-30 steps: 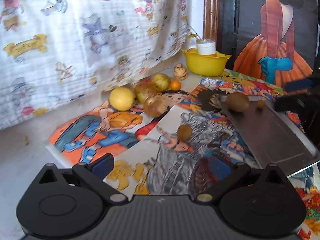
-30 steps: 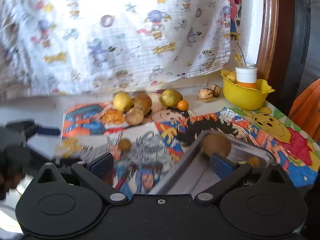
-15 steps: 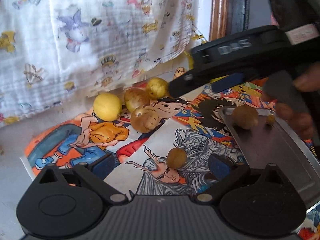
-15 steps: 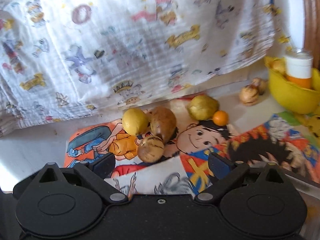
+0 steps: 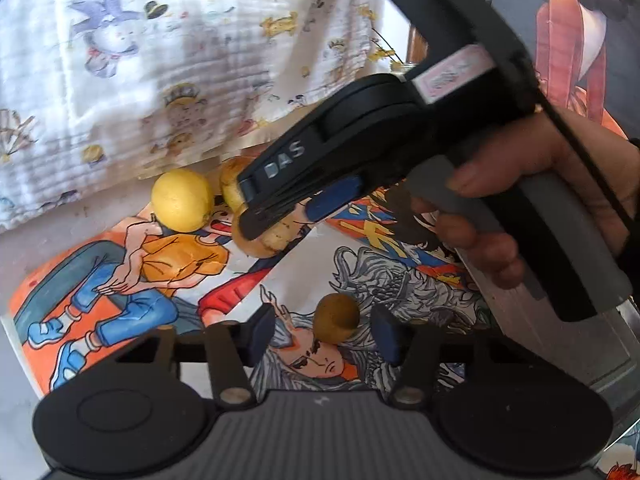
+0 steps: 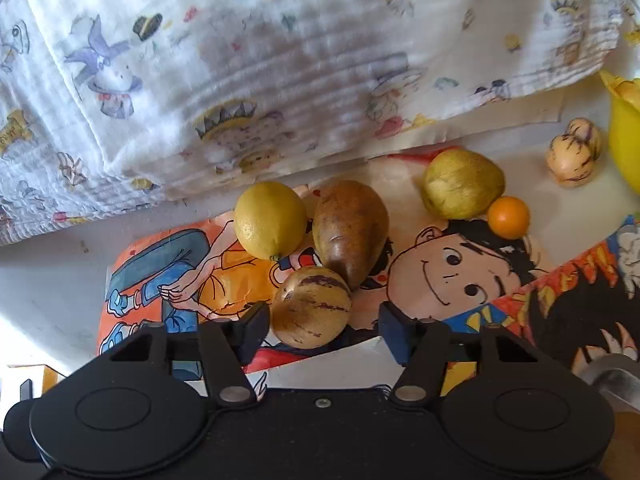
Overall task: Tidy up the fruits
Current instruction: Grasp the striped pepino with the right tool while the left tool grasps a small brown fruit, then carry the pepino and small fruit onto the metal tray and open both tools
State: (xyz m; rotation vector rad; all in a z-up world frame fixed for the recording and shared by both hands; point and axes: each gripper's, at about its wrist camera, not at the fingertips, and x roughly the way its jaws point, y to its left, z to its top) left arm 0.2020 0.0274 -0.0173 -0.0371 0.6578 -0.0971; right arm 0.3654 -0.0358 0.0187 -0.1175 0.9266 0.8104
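A small brown round fruit (image 5: 336,317) lies on the cartoon-print mat between the fingers of my left gripper (image 5: 324,334). Its jaws are closing, with a gap on both sides of the fruit. A tan striped fruit (image 6: 312,307) sits between the fingers of my right gripper (image 6: 325,332). Those jaws are closing too: the left pad is at the fruit's skin and the right pad stands clear. In the left wrist view the right gripper (image 5: 288,216), held by a hand (image 5: 520,200), hangs over that striped fruit (image 5: 264,240).
A lemon (image 6: 270,220), a brown pear (image 6: 352,228), a greenish fruit (image 6: 462,184) and a small orange (image 6: 508,217) lie behind. Two striped fruits (image 6: 572,156) sit by a yellow bowl (image 6: 624,136). A metal tray (image 5: 560,340) is at the right, a printed cloth (image 6: 280,60) behind.
Both grippers' jaws have narrowed. The right gripper swung left and down from the tray to the striped fruit. The left gripper came forward onto the small brown fruit.
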